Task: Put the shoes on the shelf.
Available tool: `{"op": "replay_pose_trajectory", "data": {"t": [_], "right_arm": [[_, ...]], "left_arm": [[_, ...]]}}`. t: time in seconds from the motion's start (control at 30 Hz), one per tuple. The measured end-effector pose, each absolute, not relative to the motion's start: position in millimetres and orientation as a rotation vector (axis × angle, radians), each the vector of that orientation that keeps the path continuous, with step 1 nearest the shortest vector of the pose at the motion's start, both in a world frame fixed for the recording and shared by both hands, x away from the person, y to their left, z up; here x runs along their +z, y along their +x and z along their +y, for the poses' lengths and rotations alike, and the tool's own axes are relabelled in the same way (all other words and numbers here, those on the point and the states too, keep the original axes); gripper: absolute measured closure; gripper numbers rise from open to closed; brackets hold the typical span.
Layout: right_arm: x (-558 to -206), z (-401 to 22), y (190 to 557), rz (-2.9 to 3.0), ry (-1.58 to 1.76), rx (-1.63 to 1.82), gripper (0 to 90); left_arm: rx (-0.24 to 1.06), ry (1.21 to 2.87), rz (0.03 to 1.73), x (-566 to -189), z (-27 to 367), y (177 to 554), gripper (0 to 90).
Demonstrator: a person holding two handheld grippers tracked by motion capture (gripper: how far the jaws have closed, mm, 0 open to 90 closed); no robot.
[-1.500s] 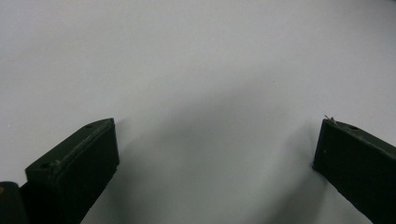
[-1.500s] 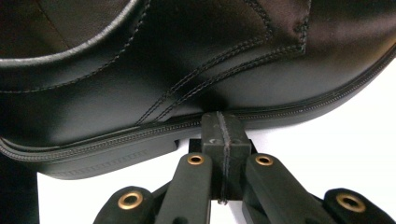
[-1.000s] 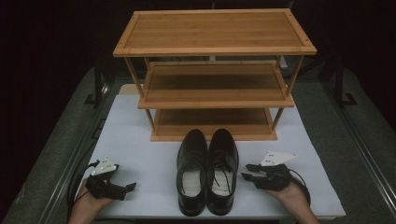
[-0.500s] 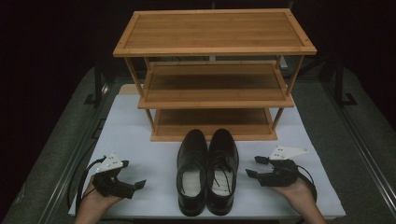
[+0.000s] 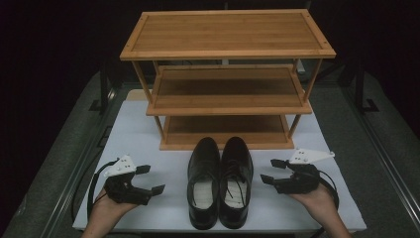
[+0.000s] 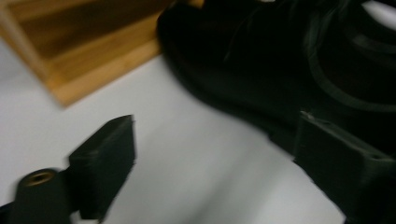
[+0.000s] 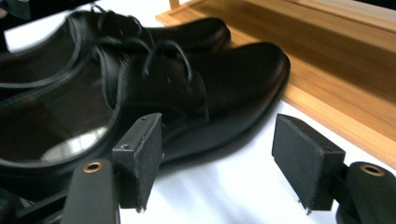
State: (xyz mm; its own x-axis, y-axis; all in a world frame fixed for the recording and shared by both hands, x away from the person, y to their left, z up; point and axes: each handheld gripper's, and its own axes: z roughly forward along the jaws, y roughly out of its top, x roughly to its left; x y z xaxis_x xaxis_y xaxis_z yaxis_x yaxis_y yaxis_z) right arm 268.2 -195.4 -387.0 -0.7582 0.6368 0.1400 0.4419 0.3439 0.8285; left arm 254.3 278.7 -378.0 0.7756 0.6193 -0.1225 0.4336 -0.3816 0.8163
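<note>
black oxford shoes (image 5: 220, 181) | flanked by left gripper (image 5: 150, 179), jaws apart, narrowing, empty | right gripper (image 5: 271, 171), jaws apart, widening, empty

glossy black lace-up shoes (image 5: 220, 182), honey-brown wooden rack (image 5: 228, 74), plain white mat (image 5: 138, 134), grey table (image 5: 386, 144)

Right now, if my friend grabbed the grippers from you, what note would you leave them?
Left gripper: open, nothing between the jaws, which have just been closing a little; it is left of the shoes.
Right gripper: open, empty, its jaws have just been opening; it is right of the shoes.
Black shoes: side by side on the white mat, toes towards the wooden rack.
Done: nothing picked up, rack shelves bare.
Left: probably grip the shoes and set them on a shelf.
</note>
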Motion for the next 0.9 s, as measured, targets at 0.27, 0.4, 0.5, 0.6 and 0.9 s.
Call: {"op": "replay_pose_trajectory", "data": {"t": [0.27,0.4,0.5,0.6,0.9], "right_arm": [[-375,-184,268,2.404,0.930,1.448,34.1],[-372,-173,271,2.417,0.902,1.451,34.3],[-372,-168,272,2.422,0.894,1.458,34.9],[-372,-160,274,2.428,0.887,1.467,35.8],[-375,-143,283,2.443,0.889,1.454,38.1]], "left_arm": [[0.231,2.031,0.694,-370,247,259,16.7],[0.212,2.036,0.643,-368,230,264,24.1],[0.210,2.034,0.623,-367,221,270,24.3],[0.213,2.027,0.615,-367,214,276,27.6],[0.211,2.026,0.613,-371,200,287,31.2]]}}
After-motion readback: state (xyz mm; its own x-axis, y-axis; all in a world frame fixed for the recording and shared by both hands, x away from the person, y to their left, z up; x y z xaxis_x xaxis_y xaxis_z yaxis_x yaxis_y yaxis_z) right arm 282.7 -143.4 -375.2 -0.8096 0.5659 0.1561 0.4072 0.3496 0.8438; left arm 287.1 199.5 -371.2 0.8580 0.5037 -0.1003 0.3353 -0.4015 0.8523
